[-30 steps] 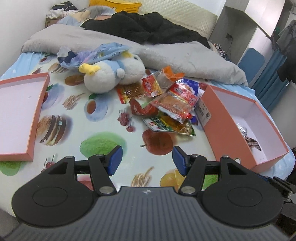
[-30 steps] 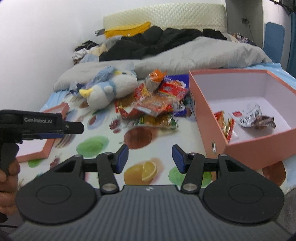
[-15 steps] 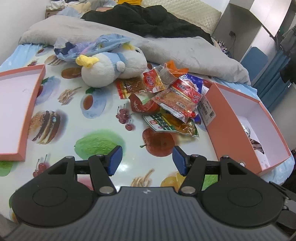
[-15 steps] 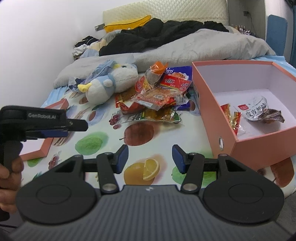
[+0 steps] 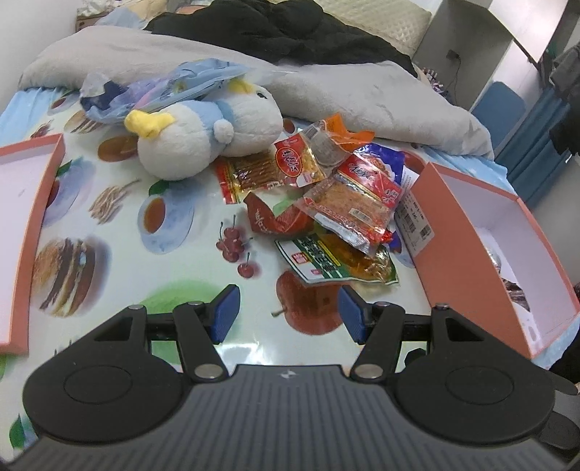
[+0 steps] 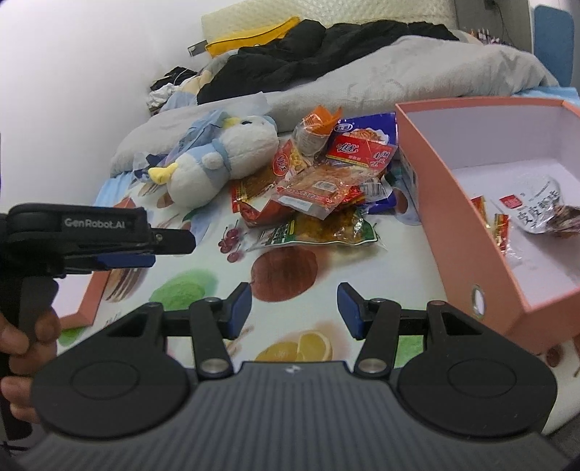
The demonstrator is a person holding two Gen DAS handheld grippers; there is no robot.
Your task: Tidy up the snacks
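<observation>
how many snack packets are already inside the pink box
3 visible: two small red-and-yellow packets against the pink box's near wall, and a silver pouch farther in. That wall may hide more.

Left tongs [image 5: 286,313] gape empty — snack pile [image 5: 326,203] beside pink box [image 5: 467,232].

Two low wrist views facing across the bed, sharing snack pile [image 5: 326,203] [image 6: 319,195] and box [image 5: 482,253] [image 6: 482,203].

Plush penguin [image 5: 203,137] on fruit-print sheet [image 5: 108,224] (grey duvet [image 5: 326,79], black clothes [image 5: 282,32] behind)
</observation>
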